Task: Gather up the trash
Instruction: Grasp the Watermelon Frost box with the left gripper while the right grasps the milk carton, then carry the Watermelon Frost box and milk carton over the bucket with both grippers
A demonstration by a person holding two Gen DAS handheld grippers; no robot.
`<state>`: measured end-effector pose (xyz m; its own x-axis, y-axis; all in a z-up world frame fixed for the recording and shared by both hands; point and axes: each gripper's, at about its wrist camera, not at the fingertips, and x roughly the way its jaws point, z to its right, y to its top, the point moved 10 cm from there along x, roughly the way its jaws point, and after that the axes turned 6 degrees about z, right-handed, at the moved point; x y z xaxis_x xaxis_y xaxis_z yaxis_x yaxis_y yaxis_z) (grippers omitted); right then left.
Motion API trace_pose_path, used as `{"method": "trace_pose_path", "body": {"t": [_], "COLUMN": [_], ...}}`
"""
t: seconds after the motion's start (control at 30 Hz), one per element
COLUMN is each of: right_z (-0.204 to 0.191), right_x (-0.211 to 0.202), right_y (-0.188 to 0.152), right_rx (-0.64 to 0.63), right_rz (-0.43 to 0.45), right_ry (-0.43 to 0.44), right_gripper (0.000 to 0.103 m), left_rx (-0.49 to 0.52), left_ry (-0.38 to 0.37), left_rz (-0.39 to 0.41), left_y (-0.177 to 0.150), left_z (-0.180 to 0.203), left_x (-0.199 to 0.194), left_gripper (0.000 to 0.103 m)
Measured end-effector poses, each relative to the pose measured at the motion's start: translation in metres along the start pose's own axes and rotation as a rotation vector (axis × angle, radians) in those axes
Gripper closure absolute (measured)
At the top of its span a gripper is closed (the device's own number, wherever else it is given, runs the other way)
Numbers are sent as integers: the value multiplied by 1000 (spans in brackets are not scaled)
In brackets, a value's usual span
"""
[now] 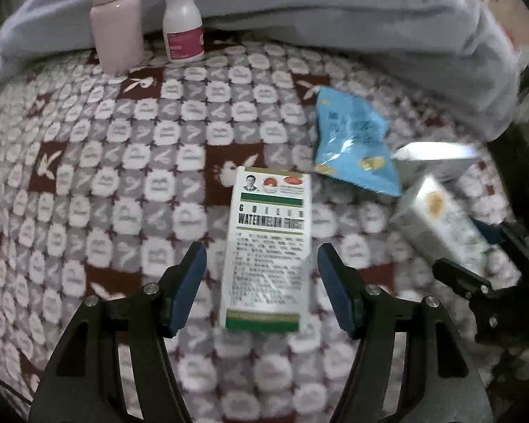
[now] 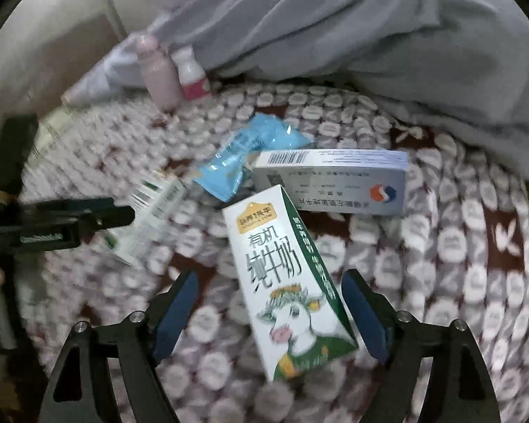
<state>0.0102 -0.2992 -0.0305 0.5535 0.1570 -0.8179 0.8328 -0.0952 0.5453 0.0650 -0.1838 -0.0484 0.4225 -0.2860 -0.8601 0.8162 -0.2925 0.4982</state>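
On the far left of your left-hand view, a pink flask and a white pill bottle with a pink label stand upright on the patterned blanket, against a fold of grey cloth. Your left tongs are spread, with the green-and-white box lying flat between the blue pads but clear of both; its long axis runs straight away from you, the printed top end pointing towards the grey cloth. To the right of it lies a crumpled blue wrapper, its length slanting from the far side down to the right. Next to that sits a flat white box, and below it the milk carton lies tilted, its near end by your right tongs at the frame's edge.

In your right-hand view, the left tongs enter from the left beside the green-and-white box. The wrapper lies in the middle, touching the flat white box, whose long axis runs left to right. Your right tongs are spread wide, pads not pressing anything. The milk carton lies between them, long axis running away from you and leaning slightly left, its far end just at the flat white box.
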Motion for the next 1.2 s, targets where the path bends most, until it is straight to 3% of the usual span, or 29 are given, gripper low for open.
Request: {"method": "trace_pose_path", "body": {"t": [0.03,0.1,0.13,0.17,0.3,0.67,0.83,1.2], "right_z": [0,3,4,5,4,17,27,93], "right_x": [6,16,16,13,-20,-99,-130,-195], "right_y": [-3,-8,-9,-10,-13,-50,-60,-101], "right_rx": [-12,-16,-11,1,23,128,140,258], "right_rz": [-8,-15,-11,1,69,151,199,248], "right_ry": [-3,-26,-25,-14,7,25,-2,-113], "right_gripper": [22,42,47,48,48,48,48,48], "left_rx": [8,-4,-11,-18,-48,18,60,182], "left_ry": [21,16,11,24,-13,-71,-80,-206], "left_rz": [-7,-23,-24,-3,40,133,171,157], "left_y": [-2,-8,-10,-10,-16,-39,-43,-59], "left_z": [1,1,1,-1,6,71,102,214], "left_x": [6,15,16,15,-5,-72,-91,-102], "left_gripper": [39,39,42,53,53,53,53,53]}}
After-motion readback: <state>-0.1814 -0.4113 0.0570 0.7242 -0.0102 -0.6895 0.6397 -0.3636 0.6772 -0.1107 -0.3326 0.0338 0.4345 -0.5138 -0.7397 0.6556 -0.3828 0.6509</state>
